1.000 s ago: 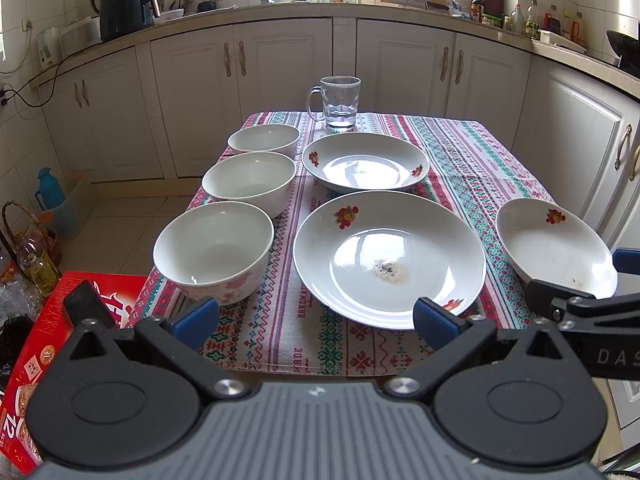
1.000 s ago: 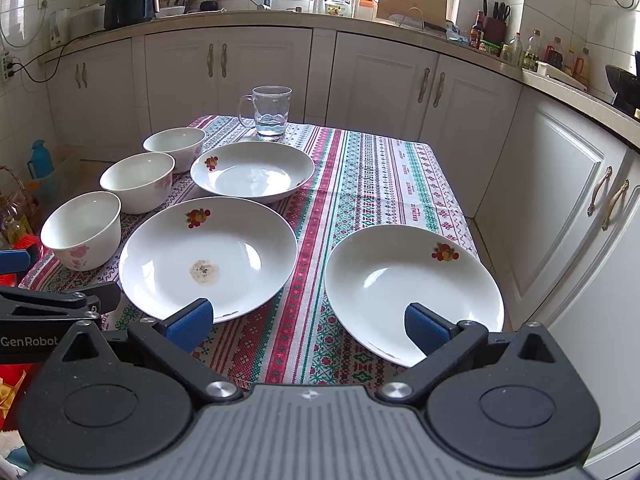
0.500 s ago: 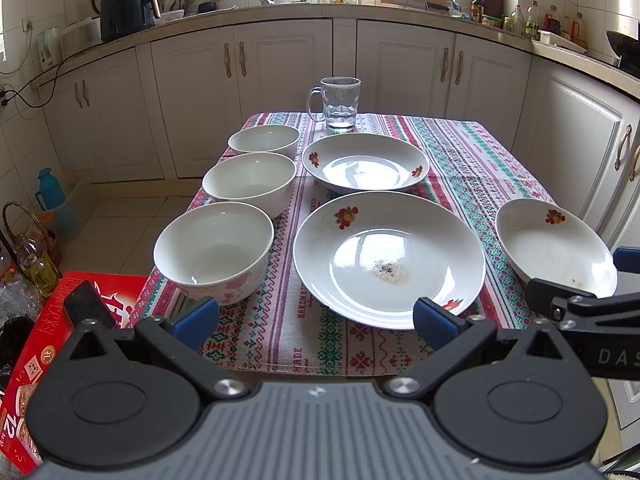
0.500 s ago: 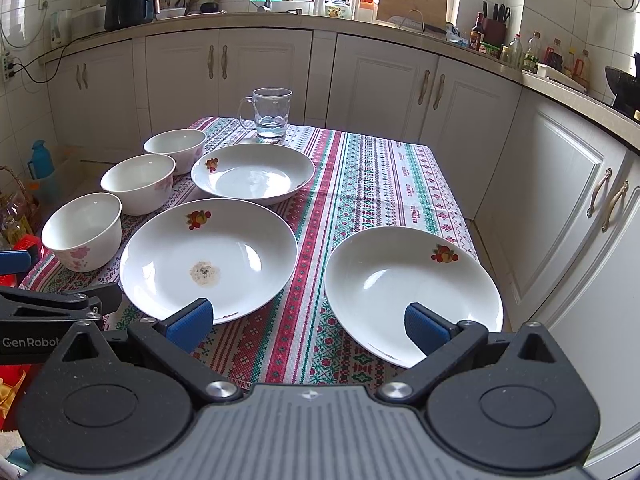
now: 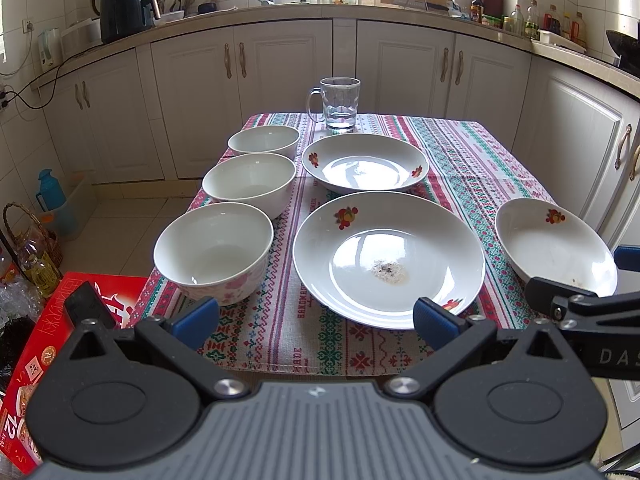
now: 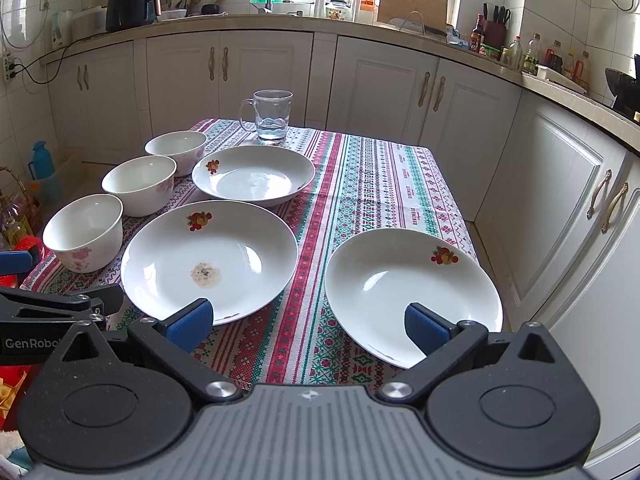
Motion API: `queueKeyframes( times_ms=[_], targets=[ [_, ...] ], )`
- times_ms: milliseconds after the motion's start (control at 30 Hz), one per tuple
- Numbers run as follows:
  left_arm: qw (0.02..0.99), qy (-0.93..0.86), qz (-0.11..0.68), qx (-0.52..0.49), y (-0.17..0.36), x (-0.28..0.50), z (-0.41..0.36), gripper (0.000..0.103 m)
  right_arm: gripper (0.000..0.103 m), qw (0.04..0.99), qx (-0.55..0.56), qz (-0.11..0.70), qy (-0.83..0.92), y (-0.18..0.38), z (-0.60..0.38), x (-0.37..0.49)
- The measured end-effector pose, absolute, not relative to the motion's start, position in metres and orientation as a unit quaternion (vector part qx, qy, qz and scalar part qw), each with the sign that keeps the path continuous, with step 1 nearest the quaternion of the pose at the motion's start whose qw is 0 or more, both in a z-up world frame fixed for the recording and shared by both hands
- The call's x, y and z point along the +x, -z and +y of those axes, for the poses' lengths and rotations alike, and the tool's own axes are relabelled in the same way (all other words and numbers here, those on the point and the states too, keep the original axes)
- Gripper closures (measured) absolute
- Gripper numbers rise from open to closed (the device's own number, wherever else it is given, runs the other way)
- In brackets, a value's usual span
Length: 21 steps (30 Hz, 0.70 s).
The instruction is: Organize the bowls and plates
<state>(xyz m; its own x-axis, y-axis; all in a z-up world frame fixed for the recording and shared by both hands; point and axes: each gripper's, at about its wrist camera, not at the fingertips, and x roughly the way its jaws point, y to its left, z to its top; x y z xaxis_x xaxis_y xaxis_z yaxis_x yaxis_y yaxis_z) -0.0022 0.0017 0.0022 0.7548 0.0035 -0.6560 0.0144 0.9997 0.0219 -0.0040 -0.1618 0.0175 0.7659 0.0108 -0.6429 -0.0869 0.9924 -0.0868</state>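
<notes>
On the cloth-covered surface (image 5: 460, 152) lay three white plates: the soiled plate (image 5: 388, 260) in the near middle, one (image 6: 412, 292) right, one (image 5: 364, 162) behind. Three bowls (image 5: 214, 252) lined the left edge. Both the left gripper (image 5: 316, 316) and right gripper (image 6: 306, 322) had fingers apart, holding nothing.

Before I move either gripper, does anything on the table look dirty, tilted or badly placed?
Yes. The large middle plate has a speckled residue patch at its centre. The right plate hangs slightly over the table's near edge and looks tilted. Bowls look clean.
</notes>
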Motion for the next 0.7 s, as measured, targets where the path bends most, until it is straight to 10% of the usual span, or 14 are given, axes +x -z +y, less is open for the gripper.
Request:
queueKeyframes(
  times_ms=[700],
  targets=[
    [0.939, 0.004, 0.343, 0.017, -0.0040, -0.0019, -0.0011, 0.001, 0.000, 0.940, -0.055, 0.335, -0.030, -0.0193, -0.1632, -0.0055]
  ],
)
